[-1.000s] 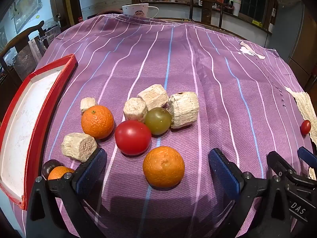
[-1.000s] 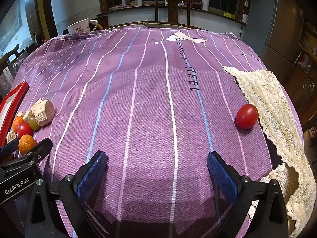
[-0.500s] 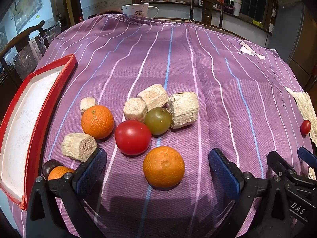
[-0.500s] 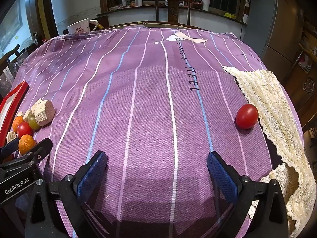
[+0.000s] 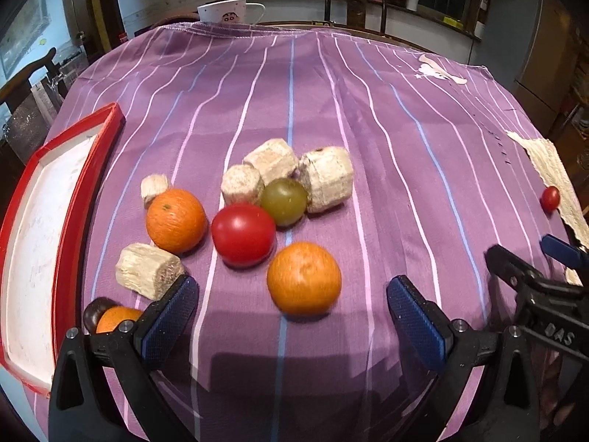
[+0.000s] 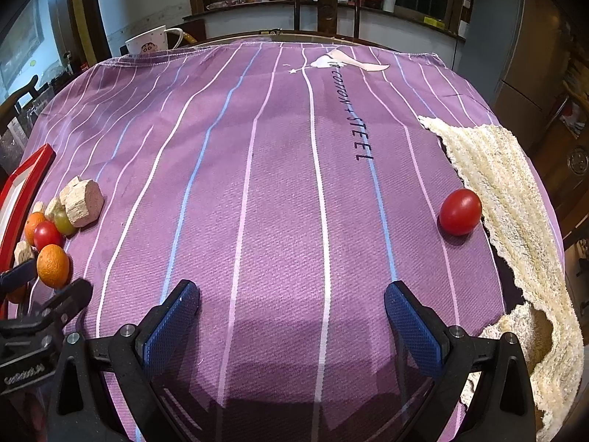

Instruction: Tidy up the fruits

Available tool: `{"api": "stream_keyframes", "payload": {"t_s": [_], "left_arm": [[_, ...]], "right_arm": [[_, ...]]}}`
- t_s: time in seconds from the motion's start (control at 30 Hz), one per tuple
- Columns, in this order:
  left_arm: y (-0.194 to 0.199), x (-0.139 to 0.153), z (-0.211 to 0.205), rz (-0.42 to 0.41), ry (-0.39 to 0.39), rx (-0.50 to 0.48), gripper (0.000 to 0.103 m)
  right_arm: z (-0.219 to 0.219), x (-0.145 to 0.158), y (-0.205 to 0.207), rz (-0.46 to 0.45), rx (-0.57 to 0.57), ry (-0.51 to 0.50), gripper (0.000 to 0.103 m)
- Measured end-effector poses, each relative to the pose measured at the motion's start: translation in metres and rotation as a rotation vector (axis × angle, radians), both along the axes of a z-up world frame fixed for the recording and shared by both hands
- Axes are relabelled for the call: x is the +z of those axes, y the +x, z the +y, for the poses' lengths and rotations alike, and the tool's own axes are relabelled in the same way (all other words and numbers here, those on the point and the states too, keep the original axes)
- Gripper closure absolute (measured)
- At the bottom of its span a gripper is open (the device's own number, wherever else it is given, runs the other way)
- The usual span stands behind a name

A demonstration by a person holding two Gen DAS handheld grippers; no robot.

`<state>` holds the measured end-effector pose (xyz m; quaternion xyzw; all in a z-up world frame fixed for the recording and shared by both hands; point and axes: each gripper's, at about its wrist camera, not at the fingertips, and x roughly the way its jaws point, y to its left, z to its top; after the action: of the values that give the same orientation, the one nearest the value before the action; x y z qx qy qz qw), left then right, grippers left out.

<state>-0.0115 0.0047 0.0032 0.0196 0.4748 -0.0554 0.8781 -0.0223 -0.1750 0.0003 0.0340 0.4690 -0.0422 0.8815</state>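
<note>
I am holding the left tongs (image 5: 292, 307) spread wide and empty, framing the nearest orange (image 5: 303, 277) beside the red tray (image 5: 70, 199). The right tongs (image 6: 291, 316), likewise spread and empty, are facing a lone red tomato (image 6: 460, 211) resting apart by the cream cloth (image 6: 515, 221).

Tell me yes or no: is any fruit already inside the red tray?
No, the red tray shows only its bare white floor, while the oranges, tomato and green fruit lie on the purple cloth beside it.
</note>
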Motion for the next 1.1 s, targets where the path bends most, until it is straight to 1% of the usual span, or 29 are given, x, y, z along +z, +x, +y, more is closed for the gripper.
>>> {"api": "stream_keyframes", "payload": {"t_s": [0.07,0.13,0.2,0.27,0.33,0.4,0.47,0.57,0.7,0.77,0.93,1.1], "left_arm": [[-0.009,0.005,0.004,-0.026,-0.031,0.000,0.000],[-0.024,0.015,0.008,-0.094,-0.037,0.009,0.000],[-0.039,0.025,0.009,-0.154,-0.036,-0.002,0.000],[-0.054,0.036,0.012,-0.210,-0.041,0.011,0.000],[-0.065,0.047,0.018,-0.253,-0.080,0.038,0.000],[-0.070,0.054,0.022,-0.235,-0.093,0.051,0.000],[-0.073,0.059,0.024,-0.211,-0.096,0.028,0.001],[-0.083,0.070,0.028,-0.240,-0.066,0.045,0.002],[-0.096,0.083,0.037,-0.287,-0.042,0.070,0.002],[-0.102,0.089,0.045,-0.315,-0.037,0.090,0.002],[-0.115,0.101,0.061,-0.367,-0.037,0.124,0.002],[-0.122,0.107,0.065,-0.391,-0.030,0.118,0.002]], "right_arm": [[-0.002,0.000,-0.003,0.003,-0.001,0.002,0.000],[-0.002,0.002,-0.007,0.006,-0.020,0.005,0.000],[-0.003,0.006,-0.015,-0.023,-0.041,0.019,0.000],[-0.004,0.013,-0.024,-0.057,-0.065,0.017,0.000],[-0.003,0.022,-0.035,-0.103,-0.079,0.017,0.000],[0.003,0.035,-0.047,-0.158,-0.084,-0.004,0.000],[0.008,0.046,-0.056,-0.203,-0.084,-0.024,0.000],[0.021,0.065,-0.073,-0.292,-0.071,-0.057,0.000],[0.038,0.082,-0.087,-0.375,-0.030,-0.086,0.000],[0.046,0.084,-0.090,-0.390,-0.002,-0.088,0.000],[0.076,0.081,-0.096,-0.387,0.083,-0.100,0.000],[0.097,0.078,-0.102,-0.380,0.141,-0.116,0.000]]}}
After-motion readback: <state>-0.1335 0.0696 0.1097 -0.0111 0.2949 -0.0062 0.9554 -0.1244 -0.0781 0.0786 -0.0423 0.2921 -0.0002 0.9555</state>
